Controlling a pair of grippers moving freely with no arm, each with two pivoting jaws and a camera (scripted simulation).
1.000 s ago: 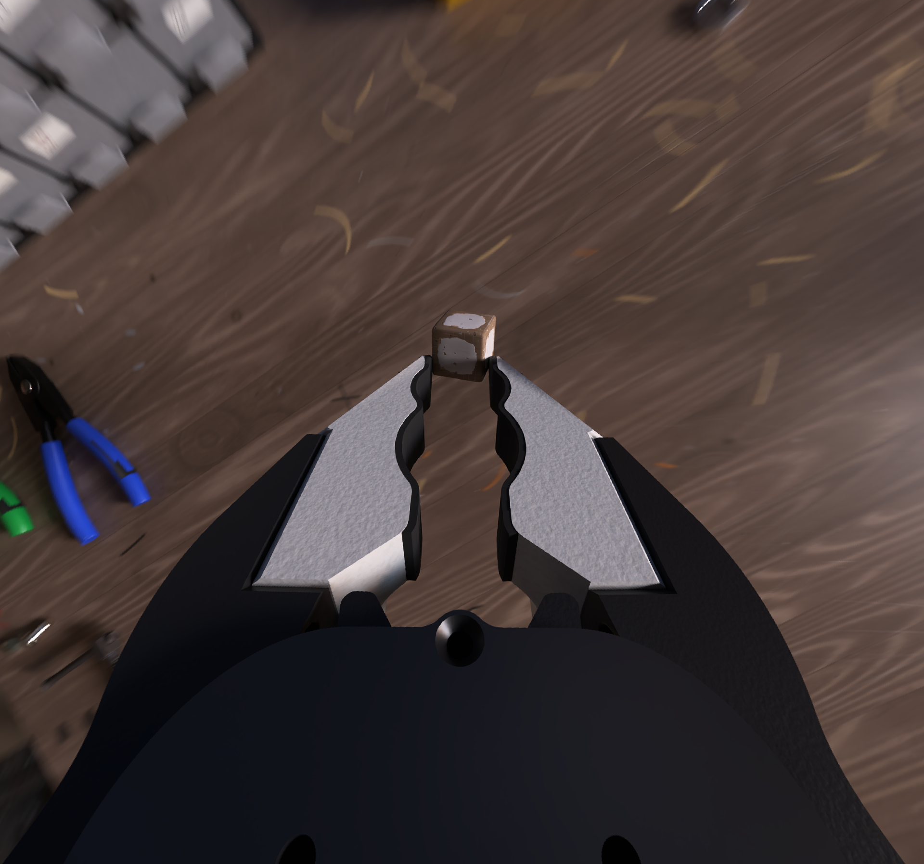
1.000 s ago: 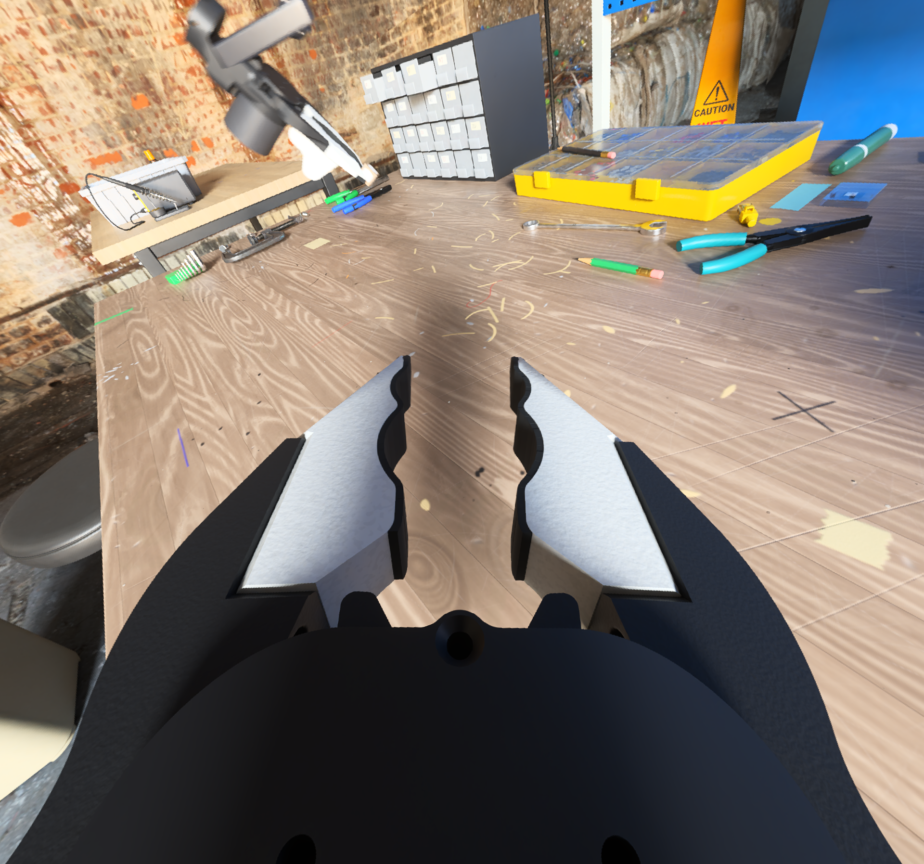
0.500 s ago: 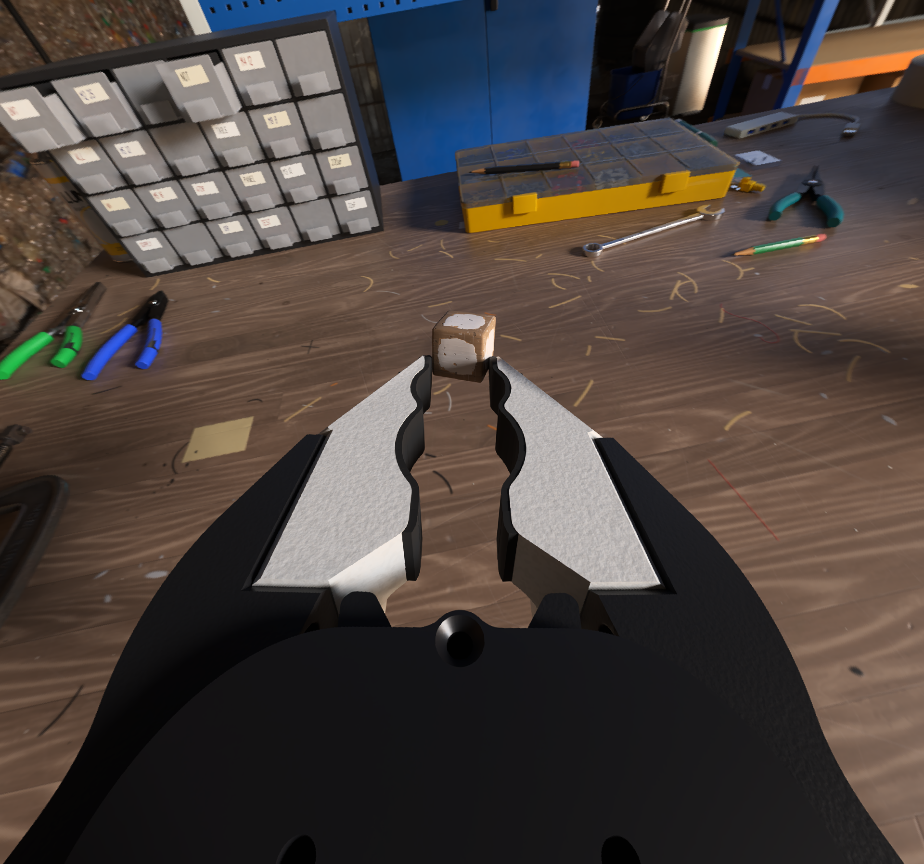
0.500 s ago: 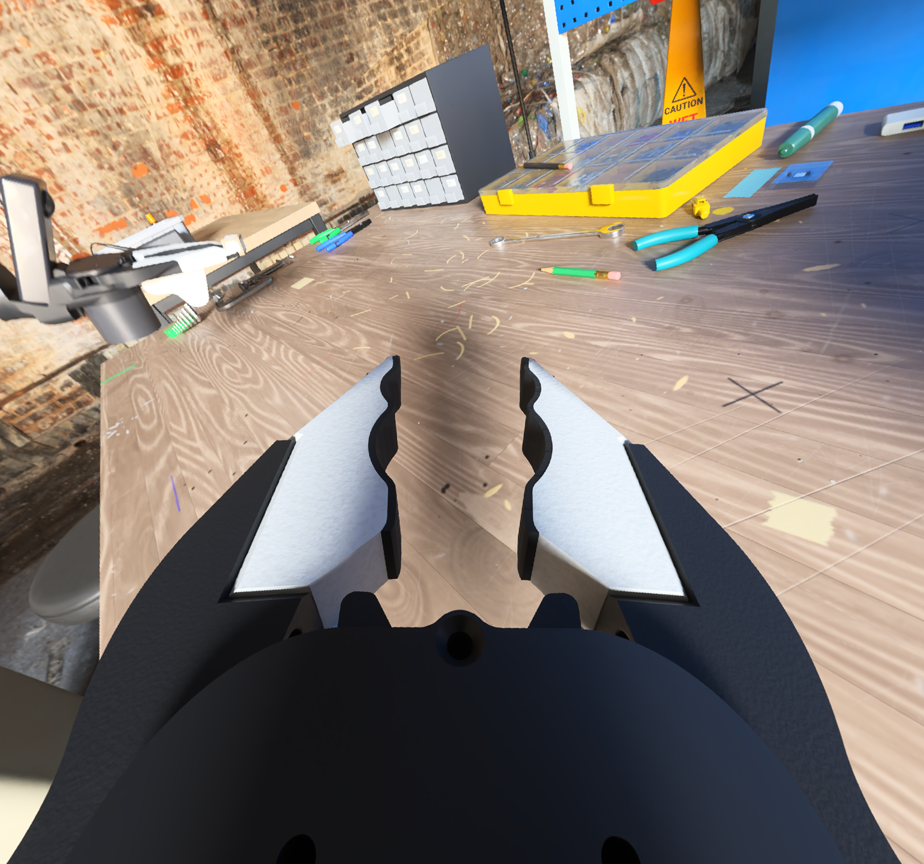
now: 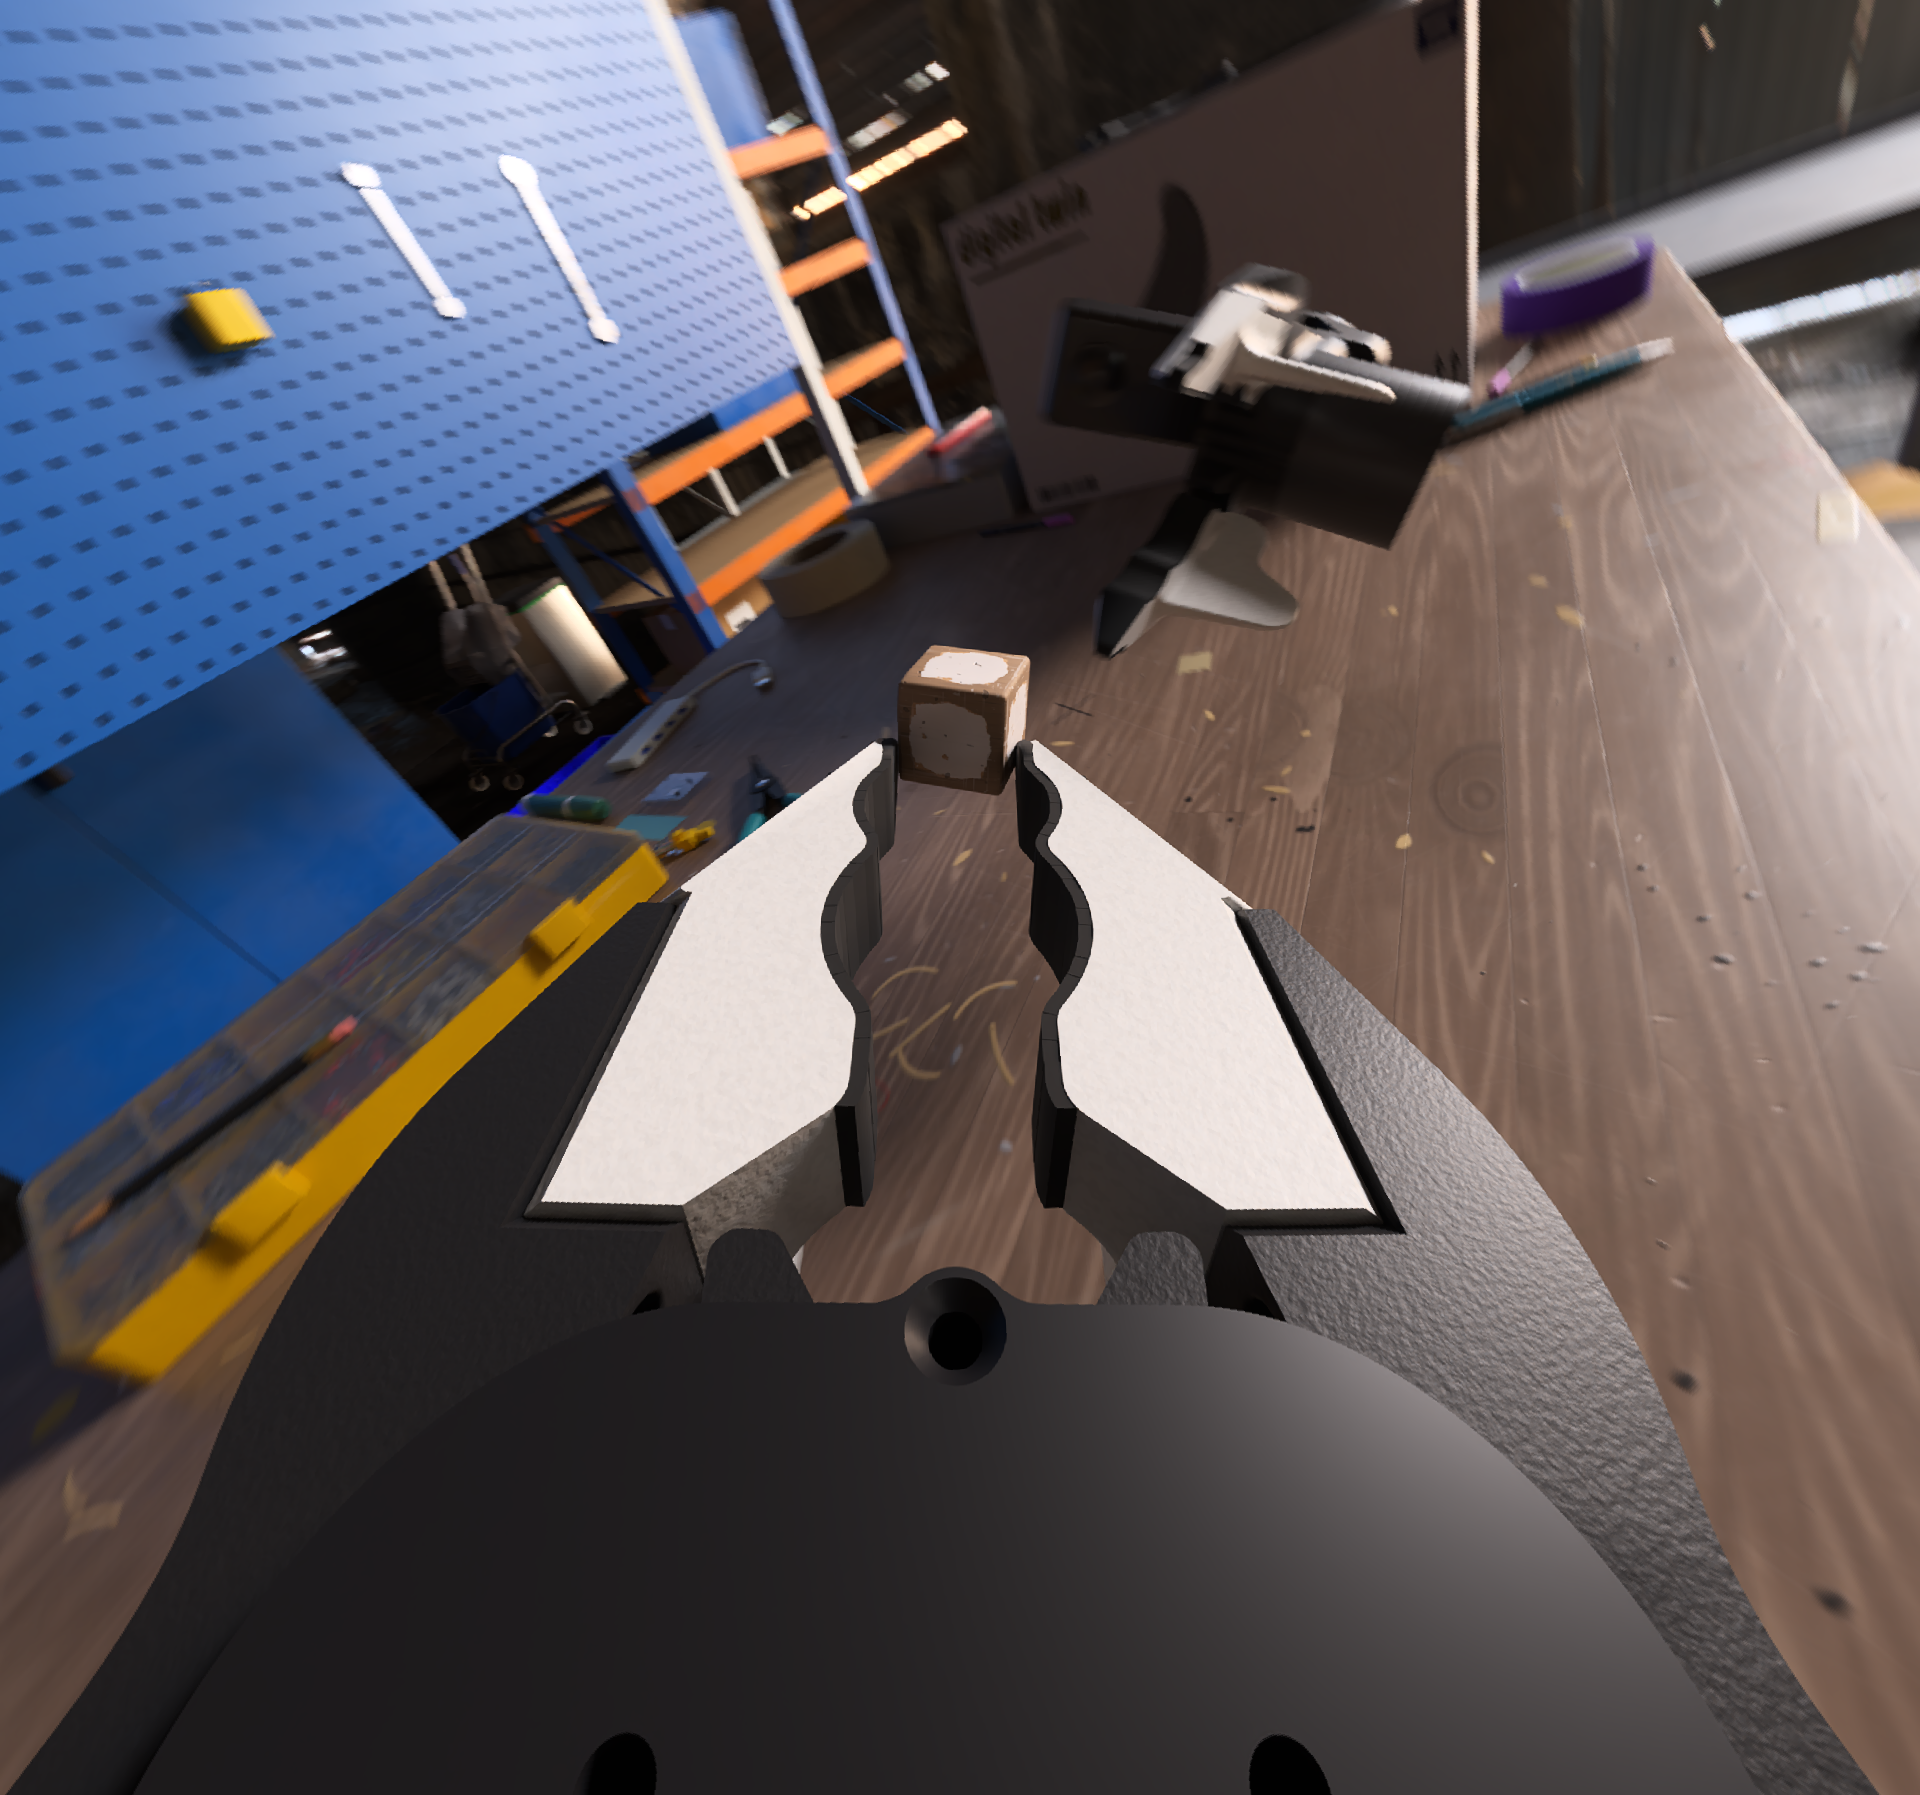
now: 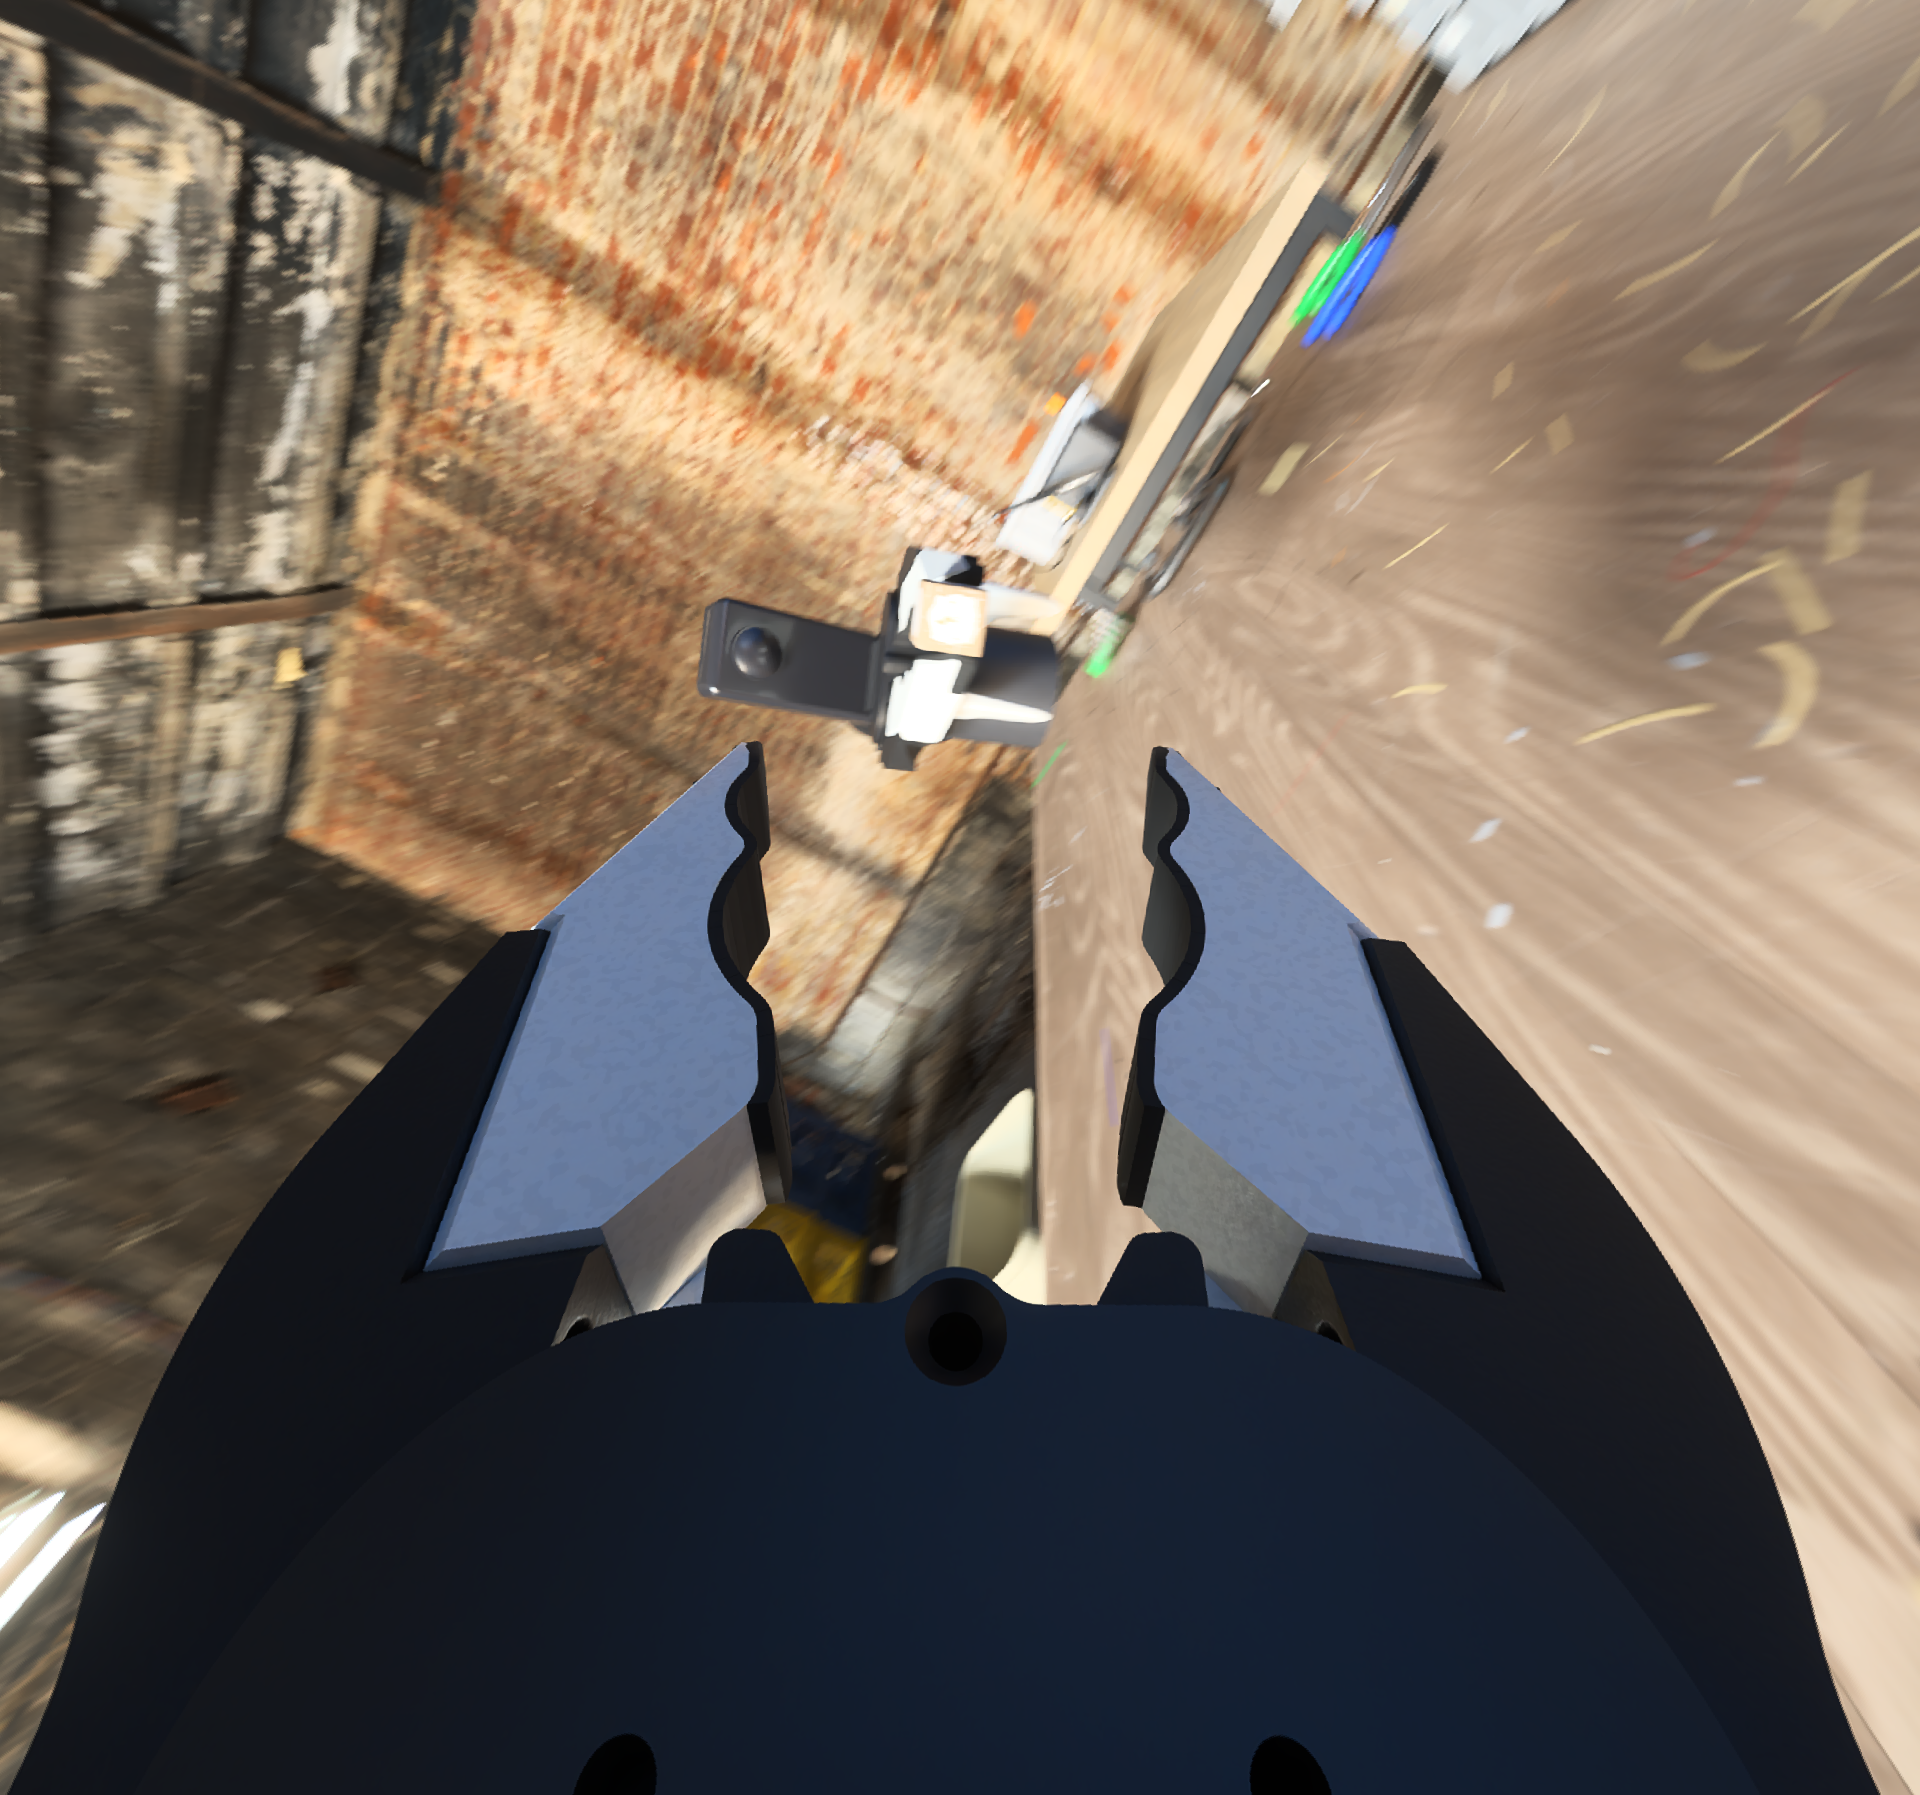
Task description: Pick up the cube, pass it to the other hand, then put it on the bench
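Observation:
A small brown cube point(image 5: 961, 719) with worn white faces sits pinched between the tips of my left gripper point(image 5: 954, 758), held in the air above the wooden bench point(image 5: 1558, 914). My right gripper point(image 6: 954, 758) is open and empty. In the left wrist view it hangs ahead to the right point(image 5: 1226, 457), facing me. In the right wrist view the left gripper point(image 6: 935, 665) floats straight ahead beyond my open fingers, with the cube point(image 6: 948, 621) at its tips. Both views are rolled sideways.
A yellow parts organiser point(image 5: 312, 1049) lies at the left. A blue pegboard point(image 5: 312, 291) rises behind it. A cardboard box point(image 5: 1247, 239), tape rolls point(image 5: 1579, 285) and pens stand at the bench's far end. A brick wall point(image 6: 727, 291) and the bench edge point(image 6: 1039, 914) show in the right view.
Both grippers have swung round and rolled to face each other. The left still holds the cube. The right gripper's fingers have opened wider.

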